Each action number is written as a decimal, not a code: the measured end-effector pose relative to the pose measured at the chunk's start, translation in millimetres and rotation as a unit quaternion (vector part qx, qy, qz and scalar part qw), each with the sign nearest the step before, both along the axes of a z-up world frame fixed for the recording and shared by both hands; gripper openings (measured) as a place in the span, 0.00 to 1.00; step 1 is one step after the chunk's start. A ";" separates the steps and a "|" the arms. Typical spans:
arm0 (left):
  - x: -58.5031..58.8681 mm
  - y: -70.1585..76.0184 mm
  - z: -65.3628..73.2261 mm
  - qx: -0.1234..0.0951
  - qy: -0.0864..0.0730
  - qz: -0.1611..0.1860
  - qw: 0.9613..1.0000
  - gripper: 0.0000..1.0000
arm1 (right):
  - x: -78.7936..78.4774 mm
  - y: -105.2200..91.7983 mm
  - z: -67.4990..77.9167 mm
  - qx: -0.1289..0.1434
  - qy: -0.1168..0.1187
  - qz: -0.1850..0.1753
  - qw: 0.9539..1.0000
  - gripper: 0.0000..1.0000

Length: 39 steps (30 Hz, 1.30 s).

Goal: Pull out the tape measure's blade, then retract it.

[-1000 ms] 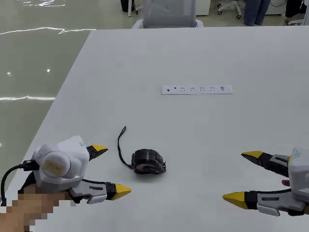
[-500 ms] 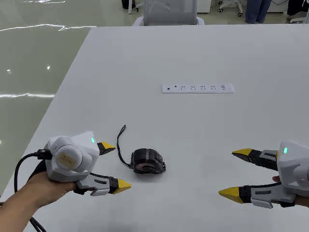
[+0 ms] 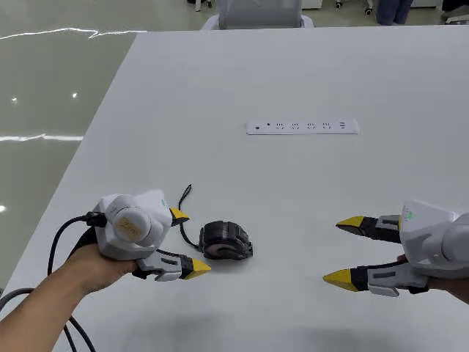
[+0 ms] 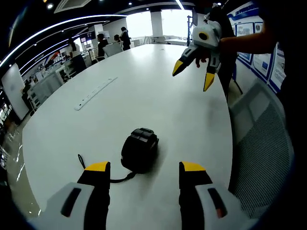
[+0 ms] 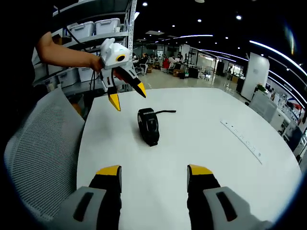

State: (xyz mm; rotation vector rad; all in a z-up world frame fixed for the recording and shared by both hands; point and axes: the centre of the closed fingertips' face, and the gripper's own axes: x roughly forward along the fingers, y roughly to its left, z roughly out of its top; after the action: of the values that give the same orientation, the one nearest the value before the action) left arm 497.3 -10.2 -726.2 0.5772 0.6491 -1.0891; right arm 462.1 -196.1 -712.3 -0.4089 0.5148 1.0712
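The left tongs (image 3: 190, 241), held near the bench's (image 3: 220, 88) left edge, are spread wide and empty, with their yellow tips just beside the tape measure (image 3: 226, 240). The black tape measure lies on the bench toward its near left corner, its thin cord (image 3: 183, 213) trailing toward the left edge. A white power strip (image 3: 303, 127) lies further in. The right tongs (image 3: 342, 251) hover well apart, likewise spread and holding nothing.

left claw (image 3: 190, 242) moved nearer tape measure (image 3: 226, 240), right claw (image 3: 334, 251) edged in twd it
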 end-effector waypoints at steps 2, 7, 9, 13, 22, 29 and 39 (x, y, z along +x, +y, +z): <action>2.5 -1.0 -0.8 0.001 -0.001 -0.002 1.000 0.55 | 1.7 3.1 -0.9 0.002 0.001 0.004 1.000 0.55; 8.2 -1.6 -4.6 0.007 0.001 -0.012 1.000 0.54 | 8.1 11.5 -6.9 0.000 0.001 0.024 1.000 0.54; 9.5 -1.4 -7.2 0.013 0.002 -0.022 1.000 0.54 | 11.2 15.0 -8.7 -0.002 0.000 0.030 1.000 0.54; 12.7 0.3 -14.0 0.027 0.003 -0.035 0.999 0.52 | 16.6 21.7 -12.7 -0.004 -0.002 0.046 0.999 0.52; 14.6 -0.7 -26.6 0.060 0.007 -0.082 0.995 0.48 | 25.0 36.8 -24.1 -0.012 -0.005 0.077 0.997 0.48; 18.4 -3.5 -32.7 0.075 0.007 -0.106 0.992 0.46 | 30.5 48.1 -33.7 -0.017 -0.003 0.095 0.995 0.45; 19.5 -8.8 -43.9 0.094 0.015 -0.131 0.987 0.41 | 40.9 63.1 -47.7 -0.024 0.002 0.111 0.994 0.43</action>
State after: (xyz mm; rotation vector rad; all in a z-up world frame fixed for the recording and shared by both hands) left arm 516.8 -19.0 -770.0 0.8268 0.7205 -1.2919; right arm 503.0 -133.0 -760.0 -0.5150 0.5082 1.2758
